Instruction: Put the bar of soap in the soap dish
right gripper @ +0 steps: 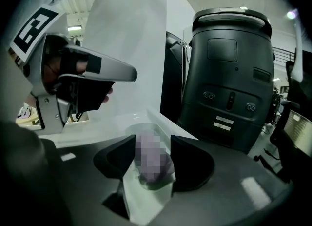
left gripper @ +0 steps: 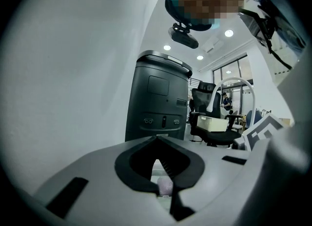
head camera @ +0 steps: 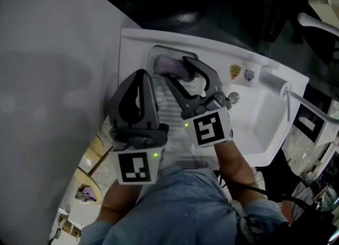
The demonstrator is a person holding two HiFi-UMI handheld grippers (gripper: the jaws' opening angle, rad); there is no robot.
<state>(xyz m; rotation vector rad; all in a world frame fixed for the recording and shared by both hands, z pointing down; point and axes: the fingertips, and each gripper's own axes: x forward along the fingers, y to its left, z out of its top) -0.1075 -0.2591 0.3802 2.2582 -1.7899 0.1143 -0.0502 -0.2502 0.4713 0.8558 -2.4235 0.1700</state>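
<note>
- Right gripper view: the right tongs [right gripper: 152,142] stand wide apart and grip nothing. The purple bar of soap [right gripper: 154,165] shows between their tips and a little beyond them, lying in the clear soap dish [right gripper: 142,187].
- Whether either pad touches the soap cannot be told from any view.
- Head view: the dish sits at the far left corner of the white bench [head camera: 132,45], beside the basin, and the soap rests inside its walls.
- The left tongs [head camera: 139,74] are closed tip to tip and empty. They hang just beside the right tongs, on the near side of the dish.
- Judged from this, the soap is already in place, and the step in hand is to let go cleanly and get clear.
- To do that well, hold the right jaws at full width and draw them back along their own line, upward and away, so neither pad drags the bar.
- A soap bar is probably slick and the dish light, so a sideways brush could tip the bar out or push the dish along the bench.
- The left tongs are best kept out of that path.
</note>
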